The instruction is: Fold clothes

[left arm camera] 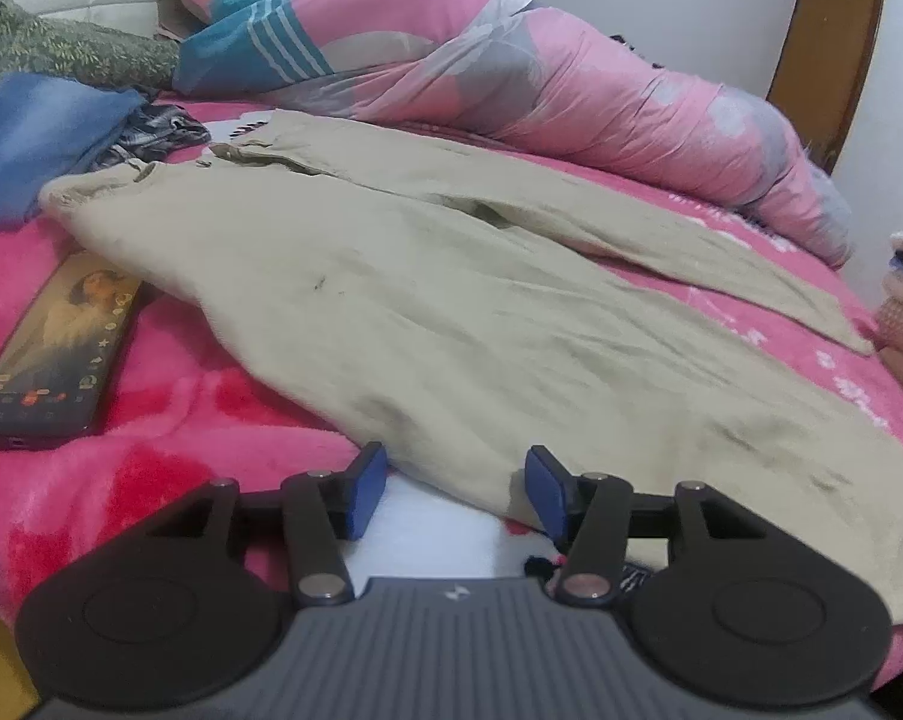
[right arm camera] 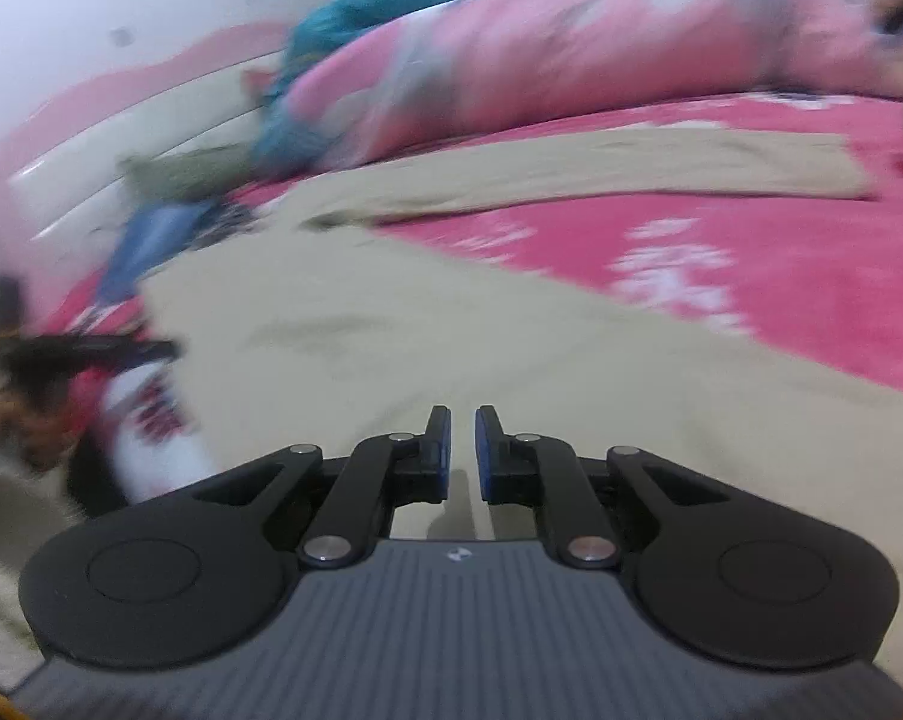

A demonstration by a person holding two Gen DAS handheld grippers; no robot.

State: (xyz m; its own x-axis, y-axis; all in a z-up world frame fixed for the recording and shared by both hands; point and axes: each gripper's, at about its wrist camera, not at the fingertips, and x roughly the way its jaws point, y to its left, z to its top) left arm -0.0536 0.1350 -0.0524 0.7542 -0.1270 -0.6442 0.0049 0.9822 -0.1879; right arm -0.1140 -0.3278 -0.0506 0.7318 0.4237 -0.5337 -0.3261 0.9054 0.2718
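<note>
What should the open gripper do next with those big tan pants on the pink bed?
Probably ease the left gripper forward and close on the near edge of the beige cotton trousers: its jaws stand open right at that hem, gripping nothing.

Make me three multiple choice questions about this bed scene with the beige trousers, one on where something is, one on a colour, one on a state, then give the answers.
1. Where does the phone lie?
A. On the pink blanket, left of the beige trousers
B. On top of the trousers
C. On the rolled quilt

2. What colour is the blanket under the beige trousers?
A. Green
B. Pink
C. White

3. How do the jaws of the left gripper stand?
A. Clamped on the phone
C. Pressed flat together
B. Apart, pads not pressing the cloth

Answers: 1 A, the left wrist view shows the phone on bare blanket beside the trousers. 2 B, pink shows all around the trousers. 3 B, a clear gap lies between the blue pads, above the trouser edge.
</note>
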